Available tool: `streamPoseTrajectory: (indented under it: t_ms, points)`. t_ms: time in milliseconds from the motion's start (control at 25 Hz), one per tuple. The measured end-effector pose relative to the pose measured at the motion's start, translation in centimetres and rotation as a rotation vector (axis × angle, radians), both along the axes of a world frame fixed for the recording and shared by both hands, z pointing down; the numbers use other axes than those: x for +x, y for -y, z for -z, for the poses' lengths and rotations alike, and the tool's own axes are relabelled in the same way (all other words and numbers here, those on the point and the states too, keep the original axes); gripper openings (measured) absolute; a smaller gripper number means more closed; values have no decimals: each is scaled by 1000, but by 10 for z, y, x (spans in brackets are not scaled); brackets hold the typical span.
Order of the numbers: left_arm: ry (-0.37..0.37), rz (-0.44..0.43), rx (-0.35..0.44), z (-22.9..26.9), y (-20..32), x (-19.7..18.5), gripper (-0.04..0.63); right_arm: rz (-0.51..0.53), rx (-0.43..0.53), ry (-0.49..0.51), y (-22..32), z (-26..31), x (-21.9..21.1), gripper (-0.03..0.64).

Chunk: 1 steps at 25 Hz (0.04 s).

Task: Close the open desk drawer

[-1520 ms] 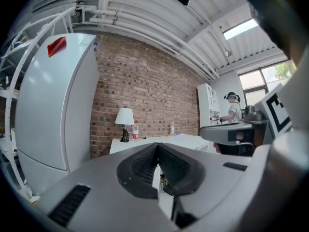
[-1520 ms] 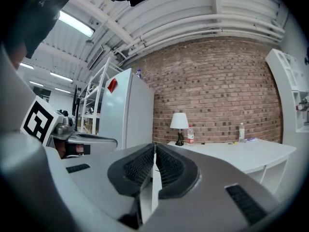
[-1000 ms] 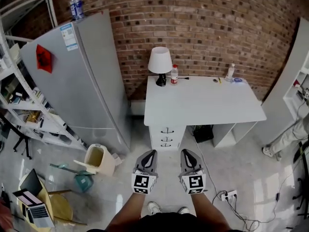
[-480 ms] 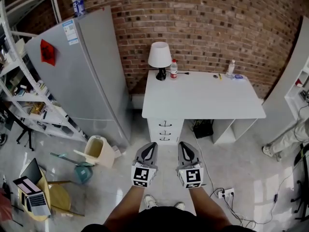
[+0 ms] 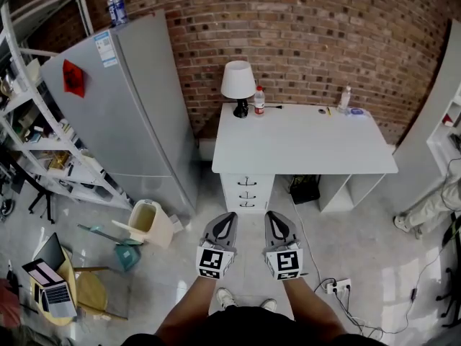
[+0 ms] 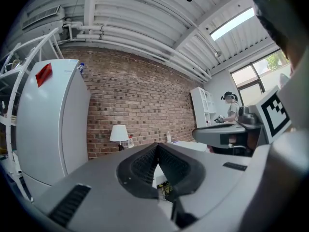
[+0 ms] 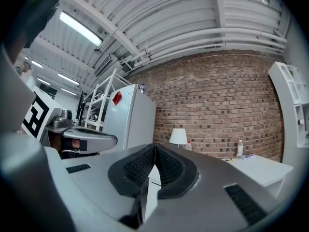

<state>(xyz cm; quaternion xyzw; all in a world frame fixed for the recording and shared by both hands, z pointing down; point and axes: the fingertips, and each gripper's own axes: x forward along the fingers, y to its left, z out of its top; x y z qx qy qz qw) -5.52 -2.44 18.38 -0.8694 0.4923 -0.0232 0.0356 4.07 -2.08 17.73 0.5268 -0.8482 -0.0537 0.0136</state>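
The white desk [image 5: 302, 146] stands against the brick wall. Under its left end is a stack of three drawers [image 5: 247, 193] whose fronts all look flush from the head view. Both grippers hang side by side over the floor just in front of that stack and point at it. My left gripper [image 5: 228, 216] is shut and holds nothing; in its own view [image 6: 157, 147] the pads meet. My right gripper [image 5: 271, 215] is likewise shut and empty, its pads touching [image 7: 154, 147]. Neither gripper touches the desk.
A grey fridge [image 5: 122, 107] stands left of the desk, with a beige bin [image 5: 148, 223] at its foot. A lamp [image 5: 238, 85] and bottles sit at the desk's back edge. A power strip [image 5: 337, 287] lies on the floor to the right, and another person's leg [image 5: 428, 207] shows at the far right.
Both grippers have drifted slightly up the head view together and remain in front of the drawers. The desk sits marginally higher in the picture. Both pairs of jaws look the same.
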Motion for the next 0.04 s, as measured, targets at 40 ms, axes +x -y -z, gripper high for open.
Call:
streamPoseTrajectory:
  t_ms: [40]
  points:
    - [1,-3,-2,0,-1,2,3,2,0,0,-1,0,0,28]
